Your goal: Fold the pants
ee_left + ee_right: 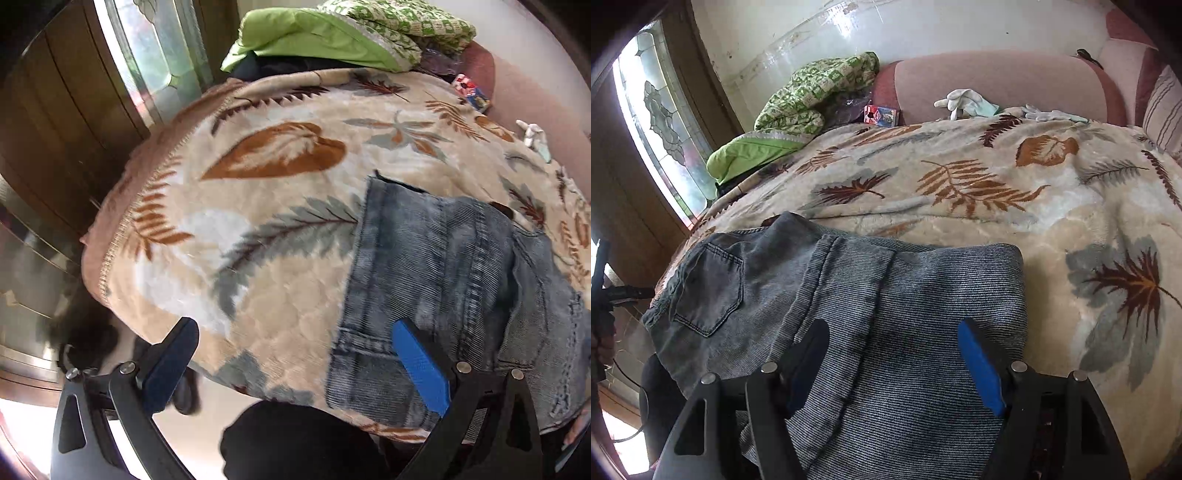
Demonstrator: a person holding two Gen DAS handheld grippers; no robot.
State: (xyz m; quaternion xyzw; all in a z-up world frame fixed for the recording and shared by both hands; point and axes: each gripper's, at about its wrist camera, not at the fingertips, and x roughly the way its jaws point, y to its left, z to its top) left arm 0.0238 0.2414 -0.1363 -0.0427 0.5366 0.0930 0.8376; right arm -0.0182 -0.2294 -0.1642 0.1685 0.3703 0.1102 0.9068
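On the bed's near edge lie the pants [849,295], grey-blue denim already doubled into a thick bundle, back pocket showing at its left. They look heavy, limp yet rough enough not to slip; the stitched waistband or the folded edge seems the firmest hold. Both tools hang spread and empty: right tool [894,362] over the denim, left tool [291,362] beside it. Beneath spreads a plush leaf-print blanket [997,206].

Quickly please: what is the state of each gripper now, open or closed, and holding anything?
Left gripper: open, holding nothing, beside the jeans.
Right gripper: open, above the jeans, gripping nothing.
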